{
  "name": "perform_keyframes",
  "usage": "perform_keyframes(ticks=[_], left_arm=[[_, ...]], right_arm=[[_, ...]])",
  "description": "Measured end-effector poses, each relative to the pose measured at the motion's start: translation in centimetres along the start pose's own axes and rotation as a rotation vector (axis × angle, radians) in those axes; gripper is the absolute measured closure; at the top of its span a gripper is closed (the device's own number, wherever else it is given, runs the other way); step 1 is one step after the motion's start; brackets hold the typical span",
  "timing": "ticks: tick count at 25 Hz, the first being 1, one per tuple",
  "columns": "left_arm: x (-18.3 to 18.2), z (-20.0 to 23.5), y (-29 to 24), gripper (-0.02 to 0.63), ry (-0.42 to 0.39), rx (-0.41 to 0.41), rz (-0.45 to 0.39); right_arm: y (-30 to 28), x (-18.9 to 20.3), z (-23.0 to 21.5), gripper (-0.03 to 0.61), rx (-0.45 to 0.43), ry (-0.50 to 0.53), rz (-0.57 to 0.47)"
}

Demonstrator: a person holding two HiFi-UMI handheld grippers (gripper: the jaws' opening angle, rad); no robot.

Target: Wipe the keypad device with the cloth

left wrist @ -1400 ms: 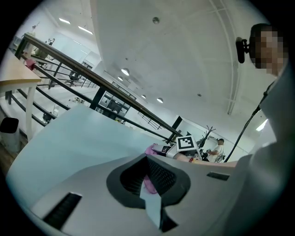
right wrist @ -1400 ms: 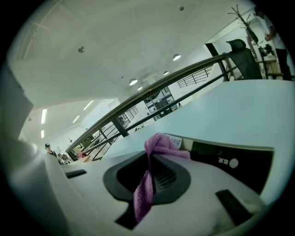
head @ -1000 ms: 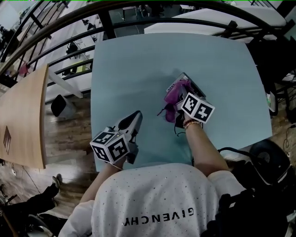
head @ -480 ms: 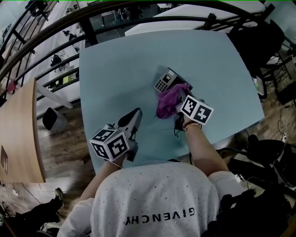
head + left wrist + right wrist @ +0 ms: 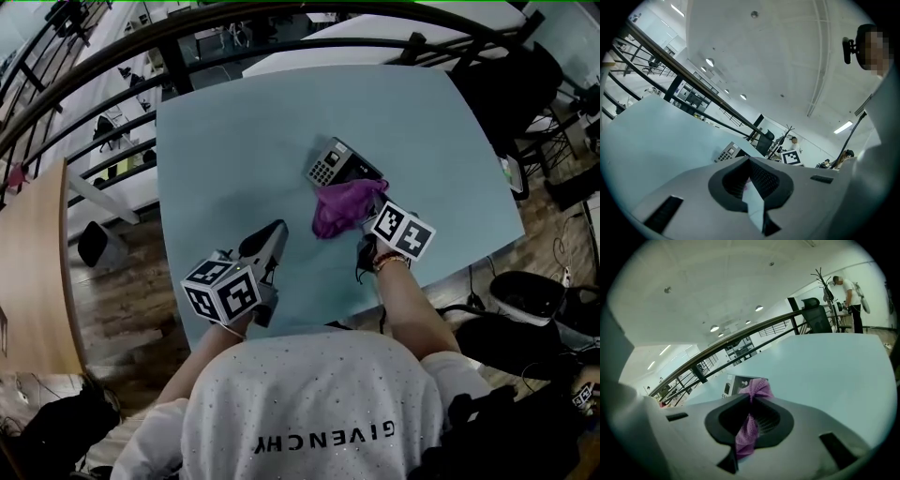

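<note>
The keypad device (image 5: 336, 166) sits on the pale blue bench (image 5: 234, 131), a little past its middle. The purple cloth (image 5: 340, 208) meets the device's near edge. The right gripper (image 5: 752, 401) has its jaws clenched on that cloth, which bunches out past their tips. The left gripper (image 5: 273, 238) is well apart to the left, jaws pressed together on nothing.

The cloth (image 5: 339, 208) is soft purple fabric, matt and finely knit, creased where it bunches. The keypad device (image 5: 330, 166) has a grey plastic casing with a darker top panel. The tabletop (image 5: 244, 131) is smooth, pale blue-green, with a dull sheen. The left gripper (image 5: 750, 161) and right gripper (image 5: 752, 399) have matt grey plastic shells; their fingers (image 5: 766, 180) carry a dark ribbed lining. The floor (image 5: 122, 272) is wood plank.
</note>
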State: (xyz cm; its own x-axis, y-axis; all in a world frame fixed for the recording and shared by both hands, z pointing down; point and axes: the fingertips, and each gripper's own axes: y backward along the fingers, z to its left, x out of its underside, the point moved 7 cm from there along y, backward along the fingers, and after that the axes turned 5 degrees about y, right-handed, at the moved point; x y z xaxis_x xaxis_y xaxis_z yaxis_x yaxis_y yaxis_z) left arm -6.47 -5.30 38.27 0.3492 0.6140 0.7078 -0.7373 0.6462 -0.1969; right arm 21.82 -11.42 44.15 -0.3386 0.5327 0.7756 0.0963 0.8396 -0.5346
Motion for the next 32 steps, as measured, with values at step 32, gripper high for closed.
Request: perform_keyframes(ticks=[32], left_arm=[[0.9,5.6,6.2,0.609,0.076,-0.162,-0.111]], right_arm=[[-8.4,0.6,11.7,0.555,-0.257,0.152,0.047]])
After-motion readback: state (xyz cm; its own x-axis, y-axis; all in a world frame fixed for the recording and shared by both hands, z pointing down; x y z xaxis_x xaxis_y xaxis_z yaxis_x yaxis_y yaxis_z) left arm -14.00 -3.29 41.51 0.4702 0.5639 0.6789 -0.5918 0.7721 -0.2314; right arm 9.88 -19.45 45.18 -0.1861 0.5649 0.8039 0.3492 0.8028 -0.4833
